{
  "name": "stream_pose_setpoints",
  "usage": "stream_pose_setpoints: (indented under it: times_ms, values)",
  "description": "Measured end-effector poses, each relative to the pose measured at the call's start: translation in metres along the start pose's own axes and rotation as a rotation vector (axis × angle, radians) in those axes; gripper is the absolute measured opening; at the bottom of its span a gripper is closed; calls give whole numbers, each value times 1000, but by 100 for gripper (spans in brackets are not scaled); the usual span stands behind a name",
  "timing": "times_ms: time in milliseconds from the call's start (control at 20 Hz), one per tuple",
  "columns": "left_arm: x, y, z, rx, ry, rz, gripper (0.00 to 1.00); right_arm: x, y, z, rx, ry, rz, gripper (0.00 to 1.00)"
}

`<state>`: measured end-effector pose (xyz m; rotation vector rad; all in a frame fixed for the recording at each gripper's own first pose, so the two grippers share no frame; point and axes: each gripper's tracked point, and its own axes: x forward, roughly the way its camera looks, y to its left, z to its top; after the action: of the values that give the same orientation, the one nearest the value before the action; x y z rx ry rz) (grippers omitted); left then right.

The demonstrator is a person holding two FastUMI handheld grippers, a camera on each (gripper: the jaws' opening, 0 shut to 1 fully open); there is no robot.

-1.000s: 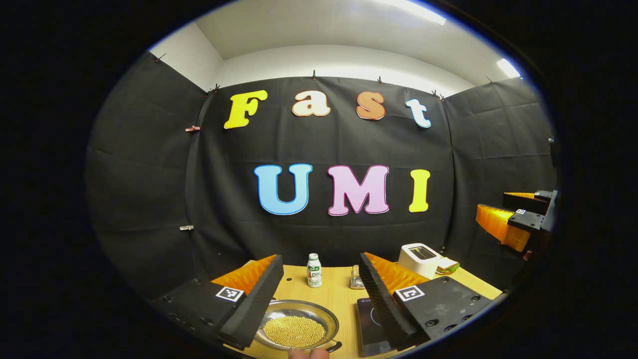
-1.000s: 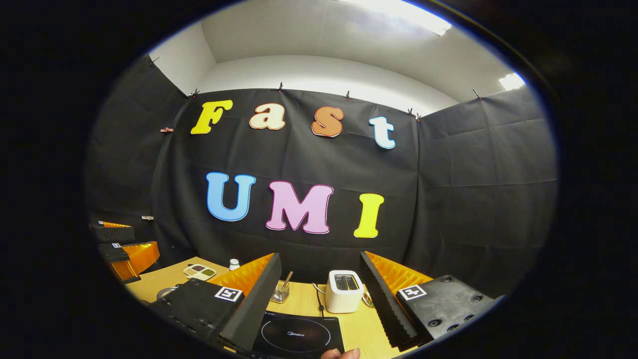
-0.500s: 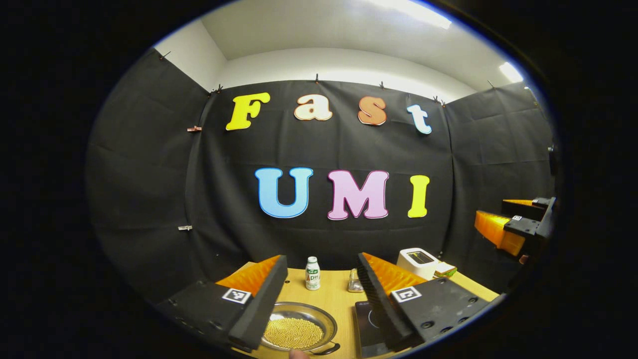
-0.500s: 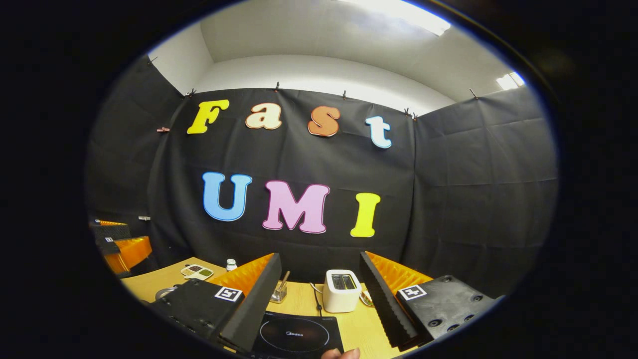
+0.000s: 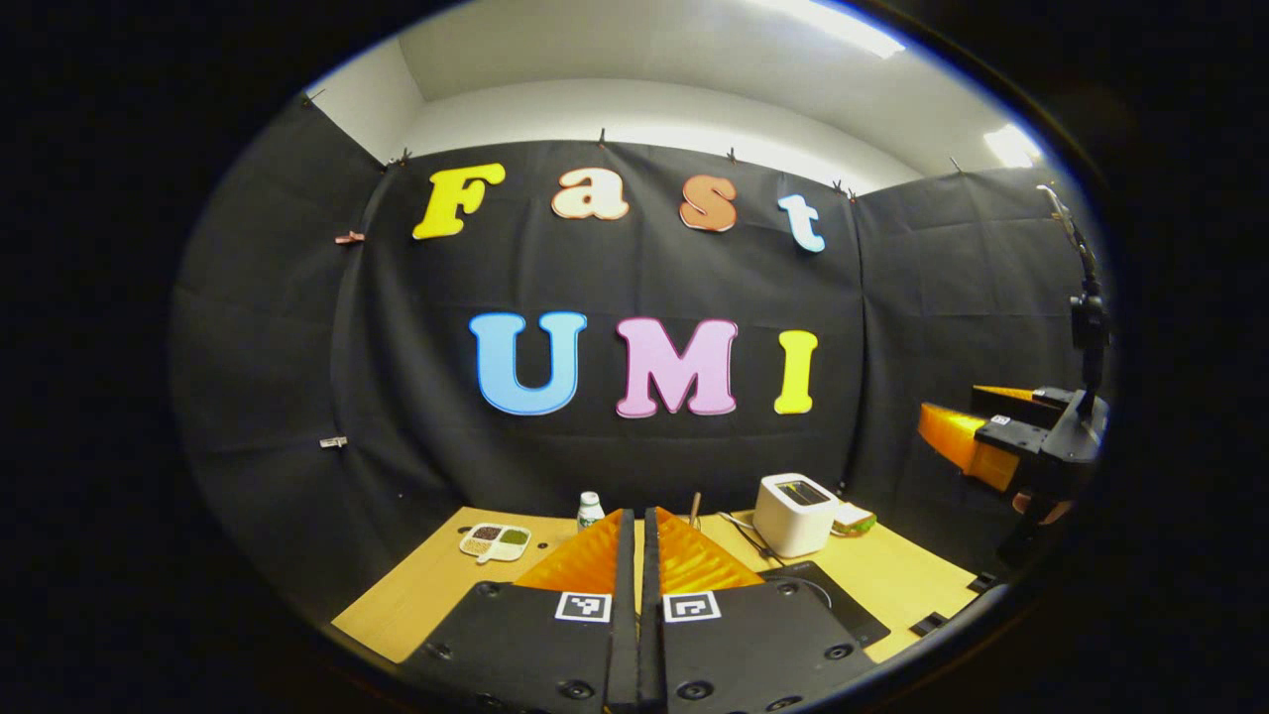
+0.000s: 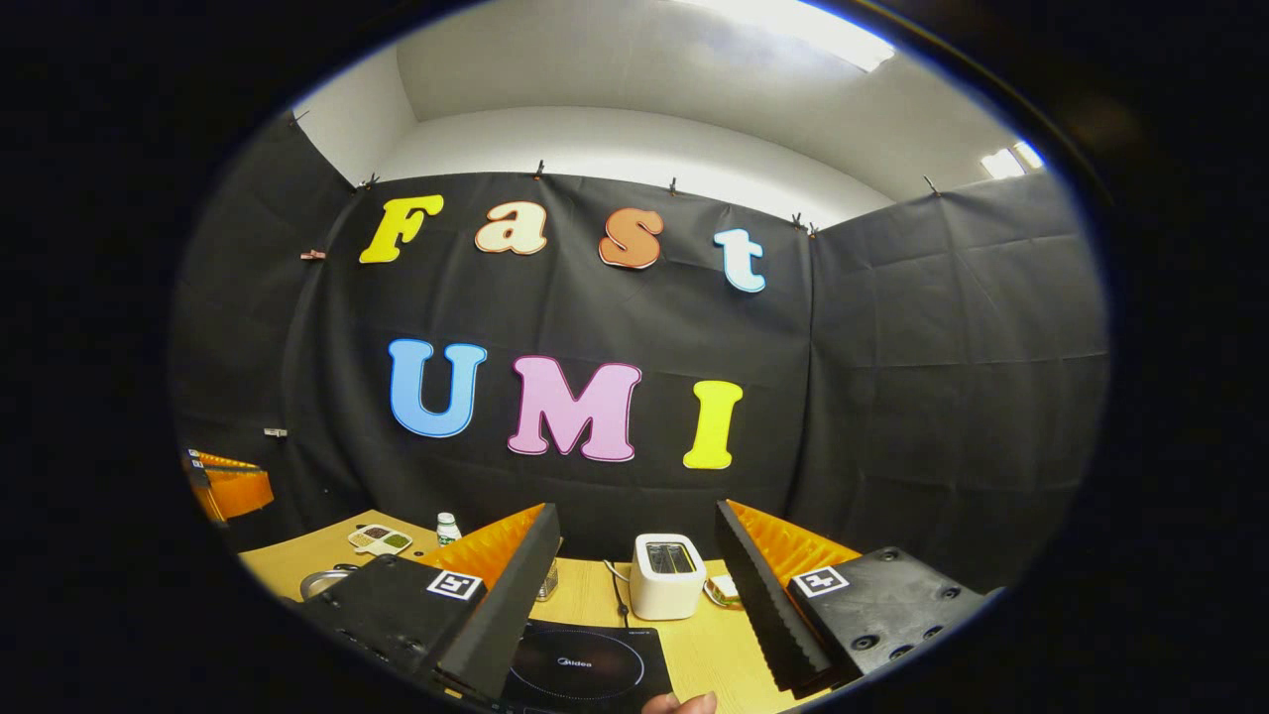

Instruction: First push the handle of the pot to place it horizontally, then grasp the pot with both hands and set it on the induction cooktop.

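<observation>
Heads up: your left tongs (image 5: 636, 555) are clenched together on nothing, probably set for the handle push, and your right tongs (image 6: 634, 585) are spread wide, hovering over the flat black glass induction cooktop (image 6: 585, 666). The shiny steel pot (image 6: 324, 581) is just a sliver of rim on the wooden worktop (image 6: 297, 557), left of the cooktop in the right gripper view. I can't see its handle from here. I'd guess the steel is slick and stiff, so pinch the rim on opposite sides and lift level.
</observation>
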<state>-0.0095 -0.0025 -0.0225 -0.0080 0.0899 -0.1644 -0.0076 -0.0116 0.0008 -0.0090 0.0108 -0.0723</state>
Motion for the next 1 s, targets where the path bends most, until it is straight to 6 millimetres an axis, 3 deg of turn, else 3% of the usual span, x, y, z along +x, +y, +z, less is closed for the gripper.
stream_pose_setpoints:
  times_ms: [300,600,900,1000]
  values:
    - [3,21,-75,-4,282,-37,5,0,-4,-6,-10,10,-4,97]
    - [-7,-2,-191,-92,724,-204,5,0,-9,-12,-15,27,-10,98]
    - [-37,13,-276,-71,1041,-190,6,-1,-15,-16,-29,37,-22,98]
    - [-37,24,-299,-59,1116,-183,6,-2,-17,-19,-27,46,-27,97]
